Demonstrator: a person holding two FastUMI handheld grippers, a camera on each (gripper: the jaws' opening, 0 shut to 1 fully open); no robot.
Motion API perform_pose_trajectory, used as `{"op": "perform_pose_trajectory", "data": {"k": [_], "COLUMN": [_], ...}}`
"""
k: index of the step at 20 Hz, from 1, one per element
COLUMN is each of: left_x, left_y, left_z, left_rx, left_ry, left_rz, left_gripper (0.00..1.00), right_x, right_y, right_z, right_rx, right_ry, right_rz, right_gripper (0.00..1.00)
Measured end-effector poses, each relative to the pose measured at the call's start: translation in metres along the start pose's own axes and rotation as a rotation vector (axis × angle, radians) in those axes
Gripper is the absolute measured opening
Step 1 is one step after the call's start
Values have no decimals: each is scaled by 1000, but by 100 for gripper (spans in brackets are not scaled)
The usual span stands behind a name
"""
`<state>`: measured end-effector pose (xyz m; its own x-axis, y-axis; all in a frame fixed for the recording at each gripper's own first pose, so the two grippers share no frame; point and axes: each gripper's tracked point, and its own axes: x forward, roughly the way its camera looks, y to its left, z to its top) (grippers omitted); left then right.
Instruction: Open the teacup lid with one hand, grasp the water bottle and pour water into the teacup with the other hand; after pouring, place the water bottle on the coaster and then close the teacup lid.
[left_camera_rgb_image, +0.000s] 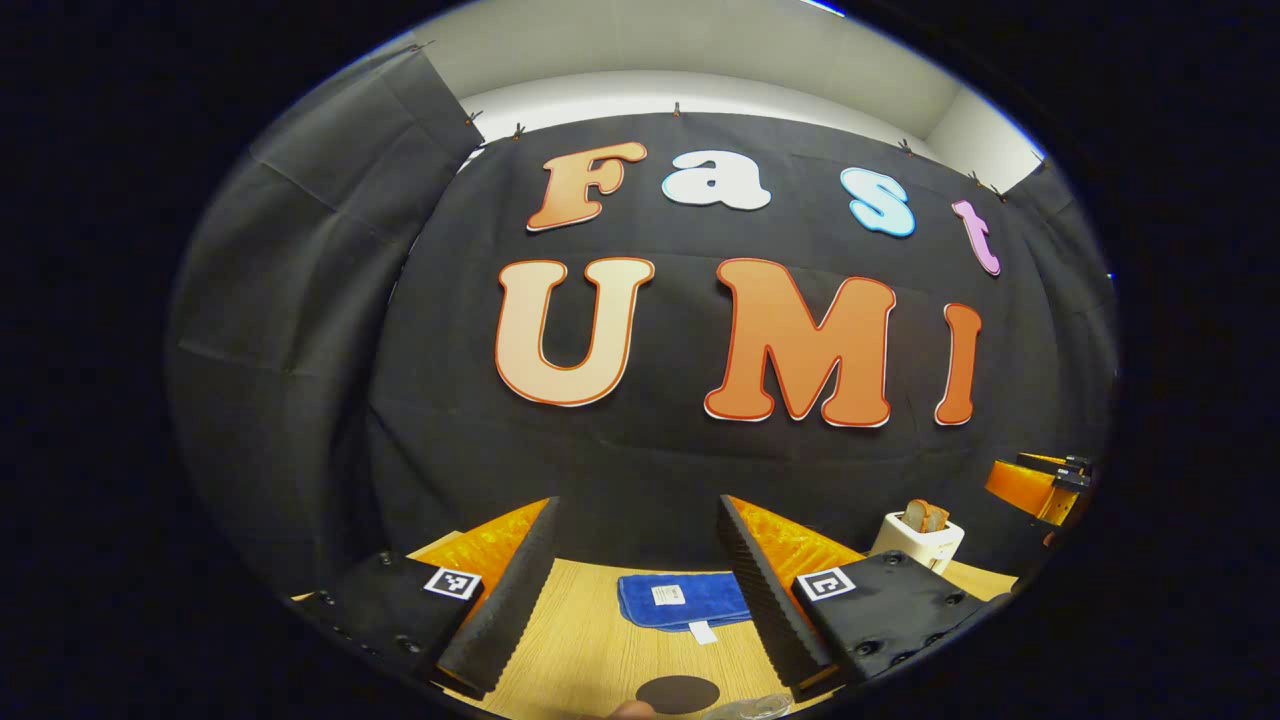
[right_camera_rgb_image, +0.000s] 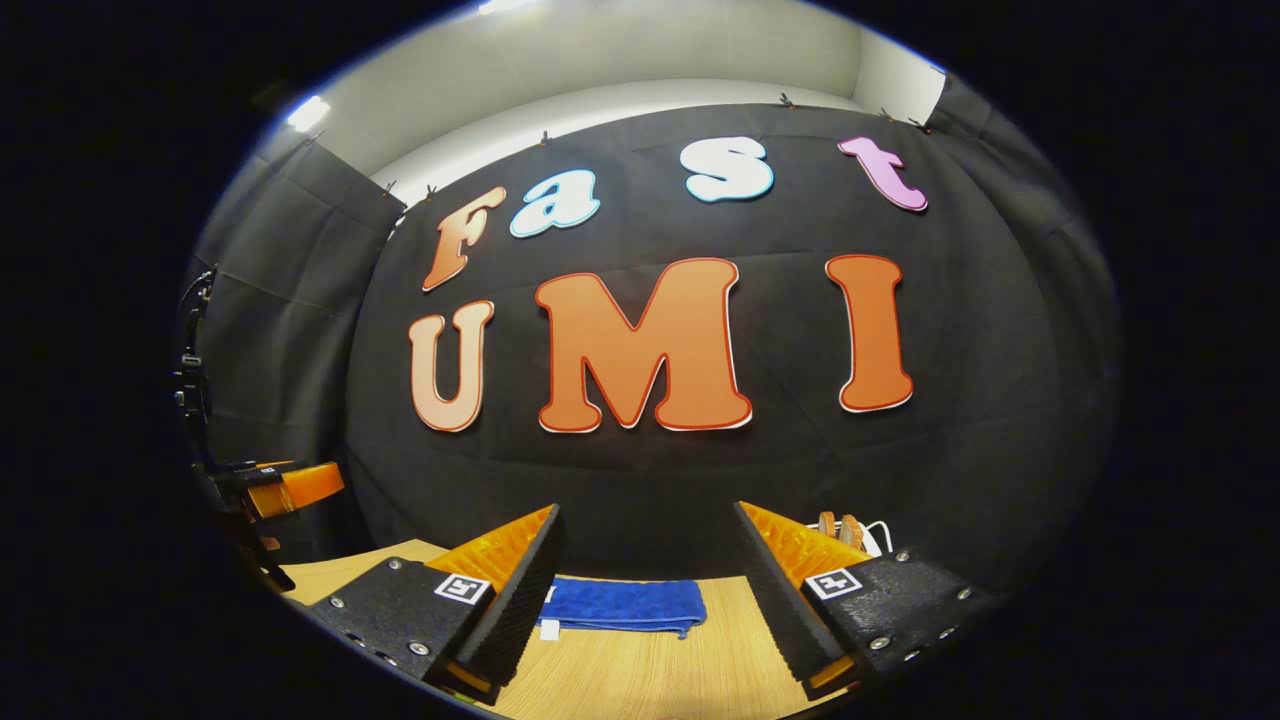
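My left gripper (left_camera_rgb_image: 638, 505) is held above the wooden table (left_camera_rgb_image: 580, 650), its jaws wide apart with nothing between them. A dark round coaster (left_camera_rgb_image: 678, 692) lies on the table at the bottom edge of the left gripper view. Beside it is a clear, glassy object (left_camera_rgb_image: 752, 708), cut off so I cannot tell what it is. My right gripper (right_camera_rgb_image: 646, 510) also stands open and empty over the table (right_camera_rgb_image: 640, 680). Each gripper points at the back wall.
A folded blue cloth (left_camera_rgb_image: 680, 598) (right_camera_rgb_image: 620, 605) lies at the table's back edge. A white toaster (left_camera_rgb_image: 918, 540) holding bread stands at the back right, half hidden behind a finger in the right gripper view (right_camera_rgb_image: 845, 528).
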<state>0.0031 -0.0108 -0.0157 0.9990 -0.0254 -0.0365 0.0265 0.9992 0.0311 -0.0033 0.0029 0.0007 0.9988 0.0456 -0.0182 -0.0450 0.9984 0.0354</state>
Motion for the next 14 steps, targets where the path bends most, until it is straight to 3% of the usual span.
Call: {"op": "perform_pose_trajectory", "data": {"k": [12, 14], "left_x": [-19, -25], "left_y": [6, 19], "left_z": [7, 2], "left_rx": [-1, -6], "left_ry": [-1, -2], "left_rz": [-7, 32], "left_gripper": [99, 99], "right_x": [-12, -19], "right_y": [9, 16], "right_z": [5, 5], "right_rx": [-6, -9], "right_ry": [-3, 3], "right_rz": [12, 36], "right_gripper": [99, 99]}}
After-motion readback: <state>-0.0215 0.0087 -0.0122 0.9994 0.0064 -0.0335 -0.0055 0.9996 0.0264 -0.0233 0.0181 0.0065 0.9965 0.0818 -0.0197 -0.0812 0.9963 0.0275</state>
